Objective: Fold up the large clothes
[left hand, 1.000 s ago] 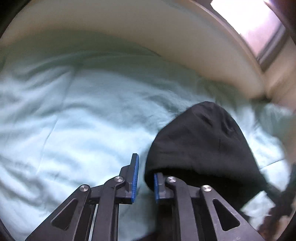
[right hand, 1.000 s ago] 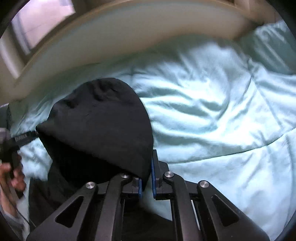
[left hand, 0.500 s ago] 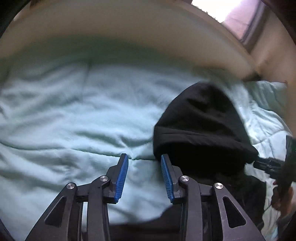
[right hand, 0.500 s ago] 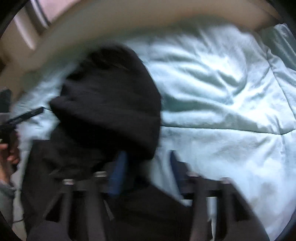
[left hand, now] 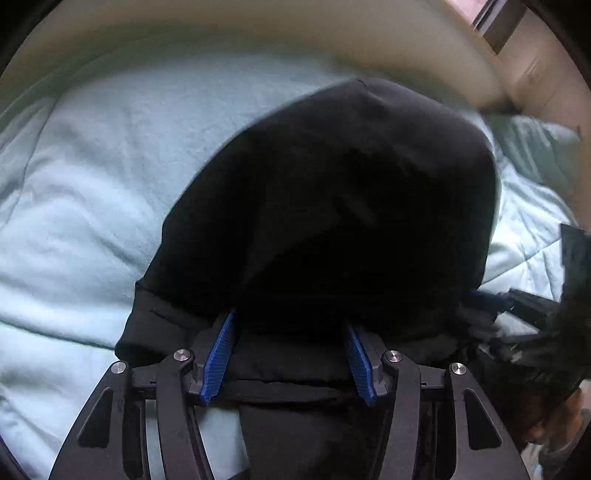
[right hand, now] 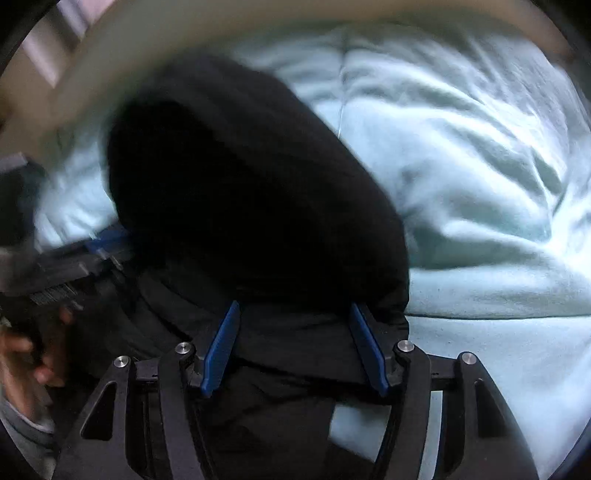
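A black hooded garment (left hand: 332, 206) lies on a pale mint quilt (left hand: 81, 206), its rounded hood spread flat and pointing away from me. My left gripper (left hand: 290, 336) is open, its blue pads wide apart over the base of the hood, holding nothing. In the right wrist view the same garment (right hand: 251, 206) fills the middle, and my right gripper (right hand: 293, 328) is open over the hood's base as well. The right gripper's tip (left hand: 517, 306) shows at the right edge of the left wrist view, and the left gripper's tip (right hand: 92, 251) at the left of the right wrist view.
A cream padded headboard (left hand: 258, 40) curves along the far side of the quilt, with a window (left hand: 491, 14) beyond it. The quilt (right hand: 480, 184) stretches wide to the right of the garment. A hand (right hand: 22, 350) holds the other gripper at the lower left.
Both grippers have let go of the hood's edges and opened wide. Both have moved in over the hood's base, which now lies flat on the quilt.
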Demonstrator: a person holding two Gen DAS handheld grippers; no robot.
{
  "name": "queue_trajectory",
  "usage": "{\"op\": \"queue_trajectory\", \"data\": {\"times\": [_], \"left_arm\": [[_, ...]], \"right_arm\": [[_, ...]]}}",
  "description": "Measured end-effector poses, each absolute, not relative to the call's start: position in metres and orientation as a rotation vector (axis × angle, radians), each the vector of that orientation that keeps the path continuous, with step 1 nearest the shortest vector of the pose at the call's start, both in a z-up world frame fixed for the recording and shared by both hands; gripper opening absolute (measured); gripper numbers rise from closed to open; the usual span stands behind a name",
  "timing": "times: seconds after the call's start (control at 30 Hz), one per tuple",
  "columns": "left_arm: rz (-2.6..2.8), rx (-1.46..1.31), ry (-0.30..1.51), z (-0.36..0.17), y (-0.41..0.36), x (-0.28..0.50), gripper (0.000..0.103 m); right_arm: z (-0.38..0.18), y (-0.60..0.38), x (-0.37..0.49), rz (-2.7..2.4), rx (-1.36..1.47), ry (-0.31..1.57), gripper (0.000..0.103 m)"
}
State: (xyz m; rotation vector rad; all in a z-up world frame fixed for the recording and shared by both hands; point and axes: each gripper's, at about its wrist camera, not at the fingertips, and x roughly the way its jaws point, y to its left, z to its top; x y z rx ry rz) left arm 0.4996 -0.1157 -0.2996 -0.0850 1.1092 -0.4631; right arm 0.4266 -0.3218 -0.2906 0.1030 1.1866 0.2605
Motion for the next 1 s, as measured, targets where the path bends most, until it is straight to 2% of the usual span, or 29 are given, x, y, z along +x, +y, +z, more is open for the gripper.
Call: {"op": "queue_trajectory", "data": {"times": [0.07,0.13,0.27,0.33,0.37,0.53,0.7,0.83,0.93,1.0], "left_arm": [[-0.474,-0.074,1.064,-0.293,-0.116,0.494,0.058],[-0.484,-0.107,1.058,-0.293,-0.112,0.496,0.058],[-0.489,-0.095,1.038,-0.291,-0.111,0.492,0.058],[-0.486,-0.070,1.028,-0.290,-0.108,0.486,0.058],[-0.488,-0.065,1.024,-0.290,-0.111,0.484,0.058],[-0.508,-0.084,1.014,-0.291,-0.109,0.476,0.058],[-0.518,-0.117,1.008,-0.274,-0.099,0.470,0.058],[-0.569,-0.165,0.962,-0.243,-0.078,0.461,0.058],[-0.543,-0.204,1.015,-0.243,-0.064,0.466,0.058],[-0.501,-0.223,1.109,-0.270,-0.059,0.481,0.058]], "right_arm": [[-0.269,-0.316,0.421,0.266,0.057,1.140,0.063],[-0.233,-0.318,0.418,0.347,0.136,1.027,0.063],[-0.184,-0.302,0.449,0.365,0.125,0.882,0.063],[-0.192,-0.285,0.476,0.330,0.092,0.890,0.060],[-0.206,-0.278,0.491,0.306,0.081,0.921,0.055],[-0.293,-0.276,0.523,0.239,0.088,1.138,0.054],[-0.255,-0.307,0.494,0.313,0.176,1.081,0.053],[-0.224,-0.332,0.434,0.310,0.069,1.033,0.053],[-0.247,-0.345,0.402,0.323,0.050,1.139,0.053],[-0.279,-0.349,0.395,0.322,0.025,1.229,0.051]]}}
